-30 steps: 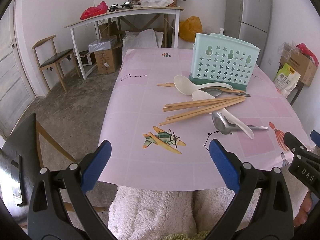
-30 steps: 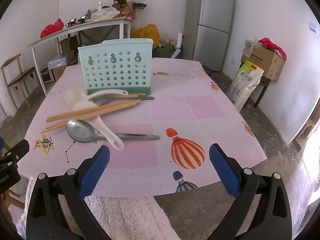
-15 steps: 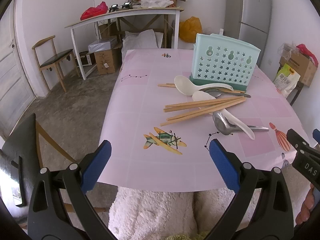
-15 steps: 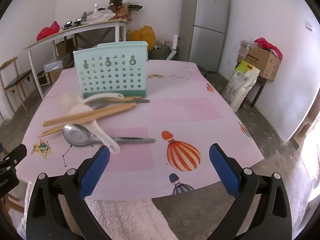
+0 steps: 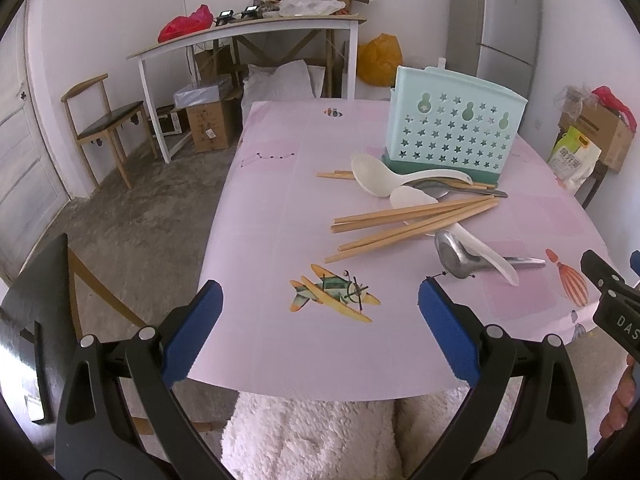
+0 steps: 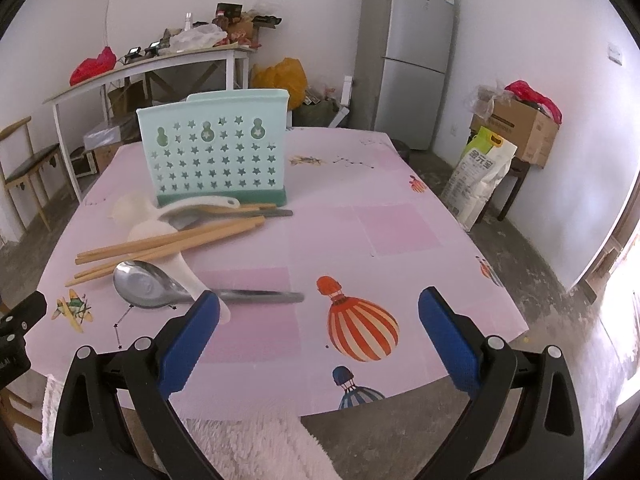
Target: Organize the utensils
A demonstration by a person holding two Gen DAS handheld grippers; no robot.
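Note:
A mint-green utensil holder with star holes stands upright on the pink table. In front of it lie two white plastic spoons, several wooden chopsticks and a steel spoon nearest me; another steel spoon is partly buried. My left gripper hangs open over the table's near edge, above an airplane print. My right gripper is open too, its left fingertip in front of the steel spoon's handle. Both hold nothing.
A dark wooden chair stands at the table's near left corner. A person's fluffy white clothing lies below the table edge. Further back are a white side table, a chair, a fridge and boxes.
My right gripper has moved forward and lower toward the table, so the steel spoon now sits close to its left finger. The left gripper has barely shifted. No utensil has moved.

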